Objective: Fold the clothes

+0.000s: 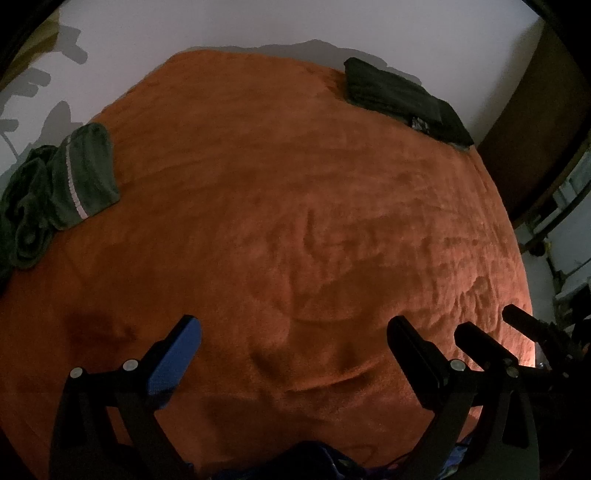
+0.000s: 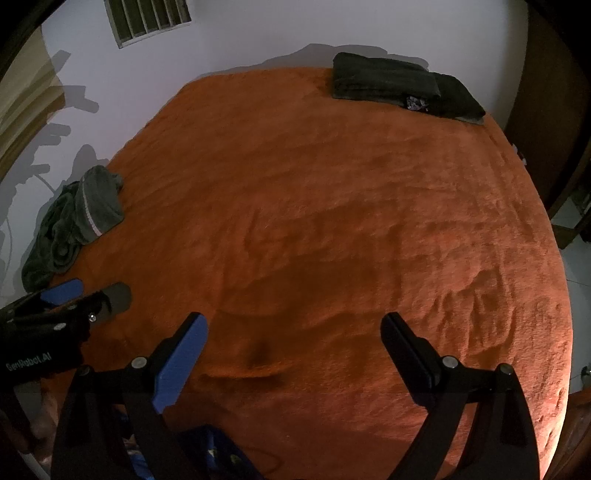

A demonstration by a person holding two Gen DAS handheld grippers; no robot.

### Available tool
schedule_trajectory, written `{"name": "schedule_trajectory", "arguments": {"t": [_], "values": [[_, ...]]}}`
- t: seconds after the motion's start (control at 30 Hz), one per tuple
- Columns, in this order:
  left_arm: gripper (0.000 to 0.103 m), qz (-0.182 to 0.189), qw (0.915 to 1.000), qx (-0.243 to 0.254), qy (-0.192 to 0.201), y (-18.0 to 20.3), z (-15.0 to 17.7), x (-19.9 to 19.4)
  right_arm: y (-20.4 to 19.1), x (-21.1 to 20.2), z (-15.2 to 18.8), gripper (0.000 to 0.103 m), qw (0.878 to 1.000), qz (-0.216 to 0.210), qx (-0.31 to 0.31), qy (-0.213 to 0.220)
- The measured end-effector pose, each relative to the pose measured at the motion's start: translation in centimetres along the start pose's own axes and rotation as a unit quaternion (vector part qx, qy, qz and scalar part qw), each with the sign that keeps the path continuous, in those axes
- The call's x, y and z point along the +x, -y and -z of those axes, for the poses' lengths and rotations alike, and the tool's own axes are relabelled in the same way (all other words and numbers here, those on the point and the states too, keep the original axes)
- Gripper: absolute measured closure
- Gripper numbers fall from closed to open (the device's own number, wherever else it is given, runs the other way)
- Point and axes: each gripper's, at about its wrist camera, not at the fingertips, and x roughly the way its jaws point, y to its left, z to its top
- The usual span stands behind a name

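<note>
A crumpled grey-green garment [image 1: 62,184] [image 2: 81,218] with a pale stripe lies at the left edge of the bed, against the wall. A stack of folded dark clothes [image 1: 402,98] [image 2: 399,83] sits at the far right corner. My left gripper [image 1: 295,343] [image 2: 92,293] hovers open over the near part of the orange blanket [image 1: 277,203] [image 2: 314,203], holding nothing. My right gripper [image 2: 295,332] [image 1: 495,328] is just to its right, also open and empty. Both are far from either pile.
A white wall runs behind the bed, with a vent grille [image 2: 147,18] high up. Dark wooden furniture [image 1: 535,110] stands past the bed's right corner, with tiled floor [image 2: 576,258] beside it. Blue patterned cloth [image 1: 321,458] [image 2: 207,450] shows at the bed's near edge.
</note>
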Motion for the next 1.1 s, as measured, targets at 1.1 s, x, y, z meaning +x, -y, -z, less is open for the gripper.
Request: {"name": "schedule_trajectory", "arguments": {"t": [1.1], "values": [[0.002,0.011,0.9984,-0.018,-0.053,-0.1,-0.8,6.0,1.8,5.7,-0.9,0.008,1.000,-0.010,0.010,-0.026]]}}
